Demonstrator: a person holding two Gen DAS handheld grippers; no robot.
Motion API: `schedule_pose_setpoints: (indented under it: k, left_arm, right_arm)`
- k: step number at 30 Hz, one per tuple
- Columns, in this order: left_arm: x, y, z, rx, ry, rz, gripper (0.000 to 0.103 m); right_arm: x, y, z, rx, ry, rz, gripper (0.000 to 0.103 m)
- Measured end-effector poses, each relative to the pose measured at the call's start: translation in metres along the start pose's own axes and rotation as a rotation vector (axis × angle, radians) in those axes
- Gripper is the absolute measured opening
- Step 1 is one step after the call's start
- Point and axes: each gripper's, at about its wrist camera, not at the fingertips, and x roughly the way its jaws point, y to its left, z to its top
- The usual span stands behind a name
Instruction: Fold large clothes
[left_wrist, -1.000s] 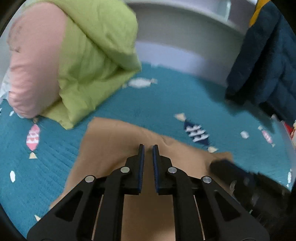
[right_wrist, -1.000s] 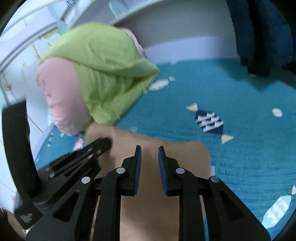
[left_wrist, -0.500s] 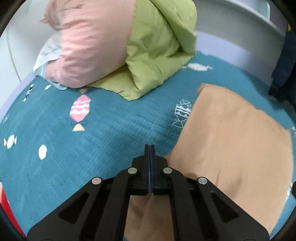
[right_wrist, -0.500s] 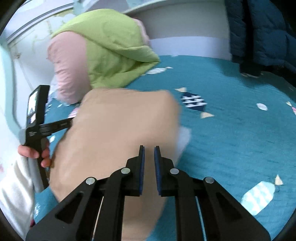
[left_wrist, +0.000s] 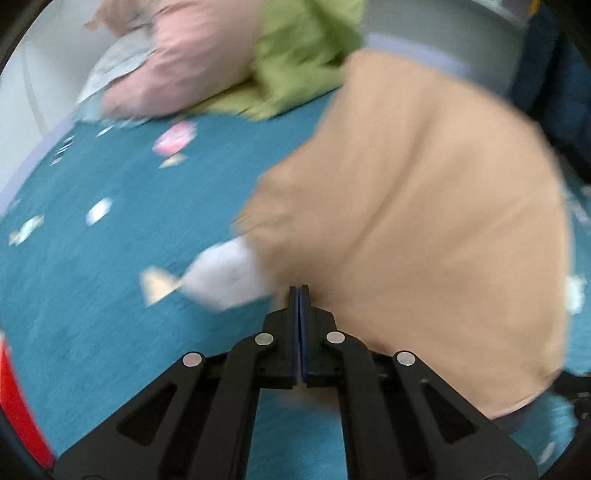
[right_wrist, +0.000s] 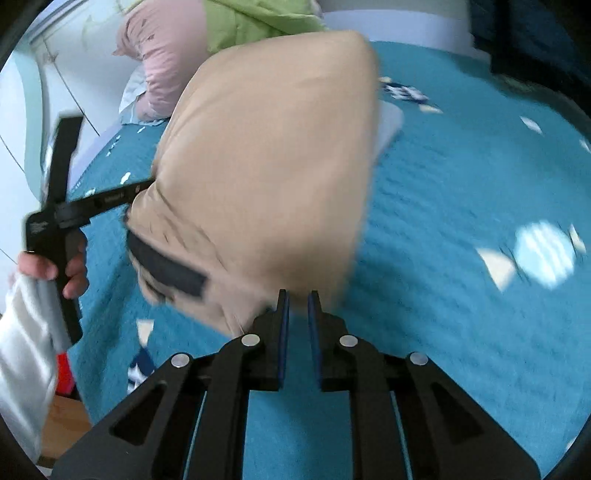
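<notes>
Two hand-held grippers are engaged on one tan garment (left_wrist: 424, 221), which hangs raised above a bed covered by a teal quilt (left_wrist: 110, 295) printed with small fish shapes. Left hand-held gripper (left_wrist: 299, 291): fingers pressed together, with the garment's near edge caught at their tips; the cloth billows ahead of it and to its right, blurred. Right hand-held gripper (right_wrist: 297, 295): fingers stand a narrow gap apart, tan cloth bunched at the tips and, as far as the blur allows, pinched between them; the bulk of the garment (right_wrist: 266, 166) rises ahead of it and to its left. A dark band (right_wrist: 166, 266) shows on the garment's lower left fold. In the right wrist view the left hand-held gripper's black body (right_wrist: 62, 218) sits well to the left, held by a hand (right_wrist: 55, 273) in a white sleeve (right_wrist: 26, 339). Ahead of both tools, at the far end of the bed, lie a pink pillow (left_wrist: 184, 59) and a green duvet (left_wrist: 299, 59), touching each other. A dark blue quilted coat (left_wrist: 554, 74) hangs at the far right.
</notes>
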Motion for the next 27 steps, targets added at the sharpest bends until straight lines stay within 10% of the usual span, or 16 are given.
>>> schedule_pose_setpoints:
  k: [8,12,14,27]
  left_arm:
    - [-0.068,0.0,-0.029,-0.029,-0.071,0.005,0.005]
    - [-0.103,-0.02,-0.037,-0.024,-0.108,0.019,0.053]
    - [-0.125,-0.036,-0.044,-0.022,-0.143,-0.021,0.055]
    - [-0.222,-0.15,-0.089,0.064,-0.155,-0.136,0.085]
  right_arm:
    - [-0.052,0.007,-0.02,0.005,-0.085,-0.048,0.013]
    - [-0.091,0.0,-0.03,0.072,-0.18,-0.084,0.069]
    - [-0.11,-0.004,-0.038,0.095,-0.229,-0.092,0.08]
    - [-0.242,-0.032,-0.067,0.254,-0.42,-0.255,0.095]
